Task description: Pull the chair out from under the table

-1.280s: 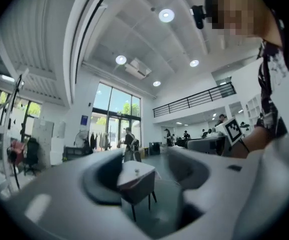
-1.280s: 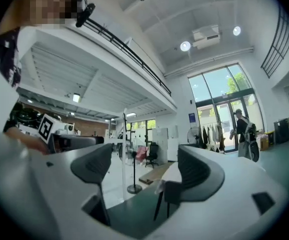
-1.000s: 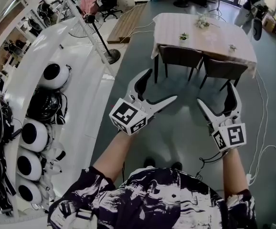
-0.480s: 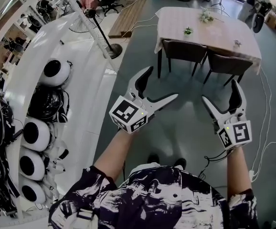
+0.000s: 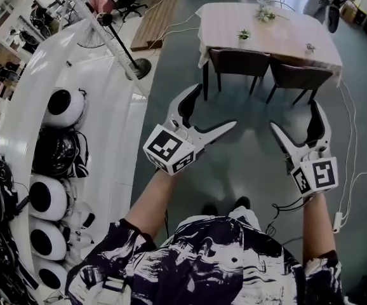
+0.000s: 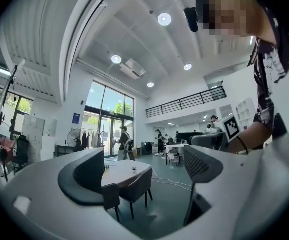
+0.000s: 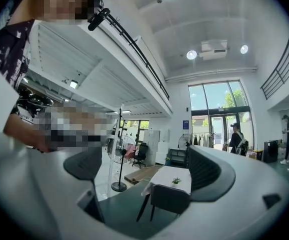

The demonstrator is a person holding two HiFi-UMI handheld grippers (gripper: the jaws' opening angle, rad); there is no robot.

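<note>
A table (image 5: 279,37) with a pale cloth stands at the far end of the grey floor, with small plants on it. Two dark chairs are tucked under its near side, the left chair (image 5: 239,62) and the right chair (image 5: 298,75). My left gripper (image 5: 210,112) is held open in the air well short of the left chair, holding nothing. My right gripper (image 5: 296,121) is also open and empty, short of the right chair. In the left gripper view both chairs (image 6: 134,186) show beyond the jaws. The right gripper view shows one chair (image 7: 169,198) at the table (image 7: 172,176).
A white curved counter (image 5: 117,132) runs along the left, with round black-and-white helmets (image 5: 63,107) beside it. A fan stand (image 5: 117,40) and a wooden platform (image 5: 158,21) stand at the far left. Cables (image 5: 348,189) lie on the floor at the right.
The view has shifted slightly and the table sits a little closer. Both grippers stay open in about the same pose, the right one a touch lower right.
</note>
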